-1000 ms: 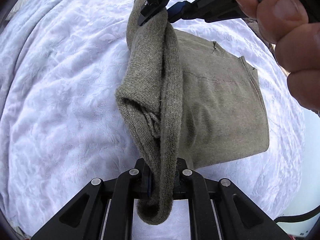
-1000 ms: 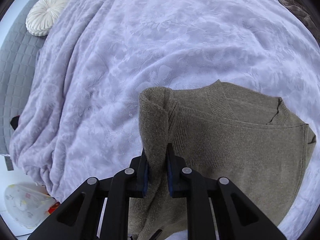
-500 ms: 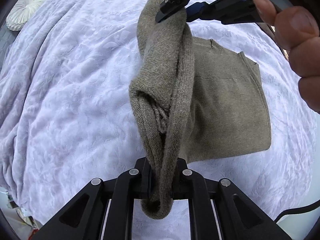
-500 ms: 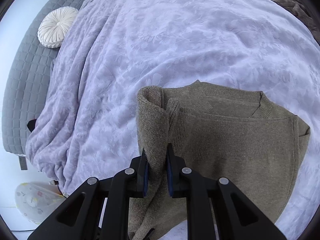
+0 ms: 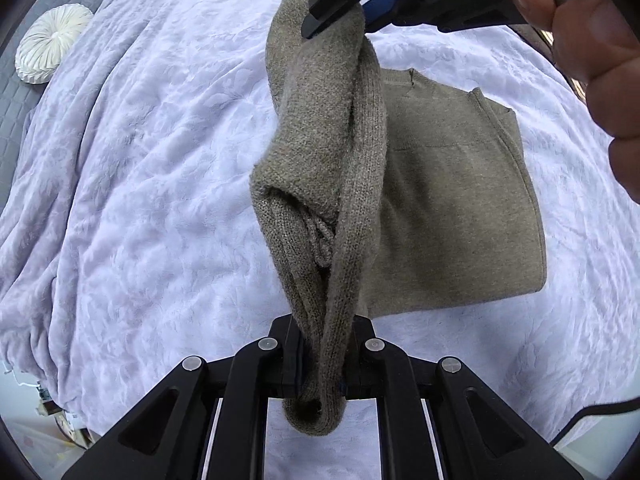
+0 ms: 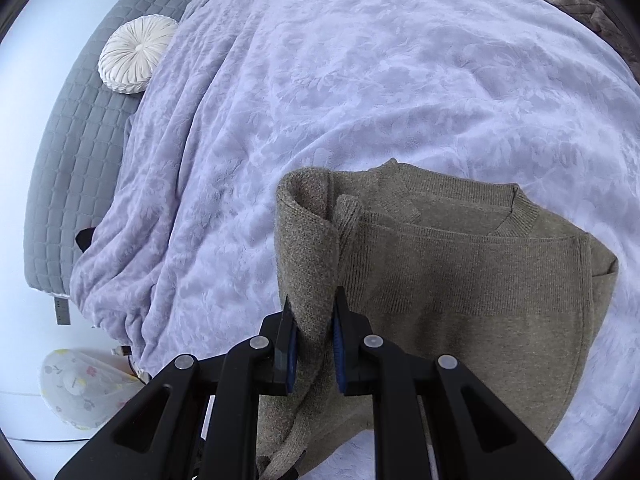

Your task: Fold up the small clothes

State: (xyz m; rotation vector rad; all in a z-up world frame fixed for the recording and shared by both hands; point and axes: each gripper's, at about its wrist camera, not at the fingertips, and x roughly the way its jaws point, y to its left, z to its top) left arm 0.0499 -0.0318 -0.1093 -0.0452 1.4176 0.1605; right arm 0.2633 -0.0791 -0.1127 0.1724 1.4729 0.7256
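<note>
An olive-brown knit sweater lies partly flat on a lavender bedspread; its collar shows in the right wrist view. One long edge is lifted and stretched between my two grippers. My left gripper is shut on the near end of that bunched edge. My right gripper is shut on the far end; it also shows at the top of the left wrist view, above the bed.
A round white pleated cushion rests on a grey quilted headboard at the far left. A white floral lampshade stands below the bed's edge. A brown textured throw lies at the far right.
Both grippers have risen with the sweater edge in them, so more of the bed, the cushion and the headboard now show. The flat part of the sweater looks smaller.
</note>
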